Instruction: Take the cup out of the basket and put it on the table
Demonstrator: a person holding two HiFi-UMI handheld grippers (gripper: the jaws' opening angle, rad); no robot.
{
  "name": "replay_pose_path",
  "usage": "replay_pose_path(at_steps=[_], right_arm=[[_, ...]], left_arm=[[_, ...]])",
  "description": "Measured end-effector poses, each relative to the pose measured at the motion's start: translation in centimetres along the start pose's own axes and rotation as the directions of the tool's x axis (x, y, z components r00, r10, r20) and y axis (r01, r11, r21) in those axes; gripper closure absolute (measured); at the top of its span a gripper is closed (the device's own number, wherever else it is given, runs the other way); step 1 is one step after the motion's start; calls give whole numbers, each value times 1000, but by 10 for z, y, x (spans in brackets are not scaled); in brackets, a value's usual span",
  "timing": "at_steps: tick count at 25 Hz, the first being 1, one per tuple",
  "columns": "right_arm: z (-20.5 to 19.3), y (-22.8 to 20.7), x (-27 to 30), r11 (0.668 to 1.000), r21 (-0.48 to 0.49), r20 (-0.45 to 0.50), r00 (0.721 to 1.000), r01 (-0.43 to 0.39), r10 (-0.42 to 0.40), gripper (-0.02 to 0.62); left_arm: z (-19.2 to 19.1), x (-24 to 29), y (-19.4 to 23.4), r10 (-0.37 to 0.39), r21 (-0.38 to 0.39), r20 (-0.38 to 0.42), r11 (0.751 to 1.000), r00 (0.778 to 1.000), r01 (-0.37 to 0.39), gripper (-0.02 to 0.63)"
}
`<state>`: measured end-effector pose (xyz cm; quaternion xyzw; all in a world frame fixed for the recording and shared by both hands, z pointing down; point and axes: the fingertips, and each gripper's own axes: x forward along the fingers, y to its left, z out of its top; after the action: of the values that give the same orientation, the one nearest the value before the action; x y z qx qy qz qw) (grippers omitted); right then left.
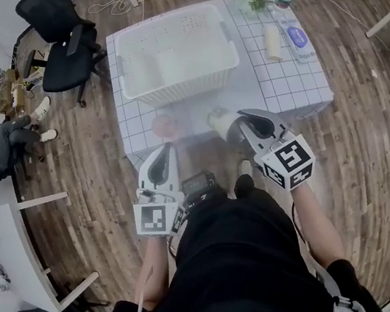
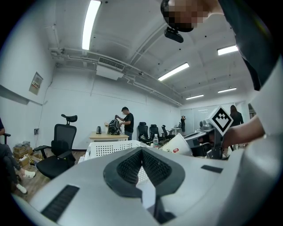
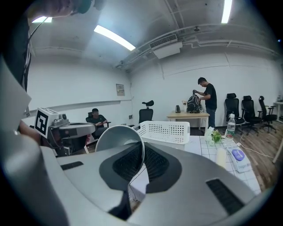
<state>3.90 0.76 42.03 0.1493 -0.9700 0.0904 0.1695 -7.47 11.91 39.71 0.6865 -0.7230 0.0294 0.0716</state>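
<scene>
Close by your body, the left tongs (image 1: 167,156) were shut on nothing. Just ahead, haze blurred the cup (image 1: 218,120), and your right tongs (image 1: 233,126) pinched its wall, hiding its base. It looked white, tilted and red-marked. It hung by the table's (image 1: 289,86) near edge, clear of the basket (image 1: 176,51), with bare grid between.

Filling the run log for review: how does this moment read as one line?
cup: out of basket, not yet on table | right gripper: jaws shut on cup rim | left gripper: shut, empty
</scene>
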Motion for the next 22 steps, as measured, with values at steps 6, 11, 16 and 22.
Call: replay_pose_path(at_steps=[6,11,16,22], right_arm=[[3,0,-16,999,-5,94,995,-36,36,572],[9,5,-24,998,-15,134,989,-59,60,574],[14,8,-25,997,-17,150,986,-73,74,574],[16,10,-25,997,-20,154,985,-81,83,574]], left_arm=[[3,3,-14,7,6,-4,1000,1000,-7,597],[6,3,-15,19,2,-2,1000,1000,-19,597],[6,4,-14,27,0,-2,1000,1000,-27,597],[7,4,-12,32,-2,-3,999,999,-32,597]])
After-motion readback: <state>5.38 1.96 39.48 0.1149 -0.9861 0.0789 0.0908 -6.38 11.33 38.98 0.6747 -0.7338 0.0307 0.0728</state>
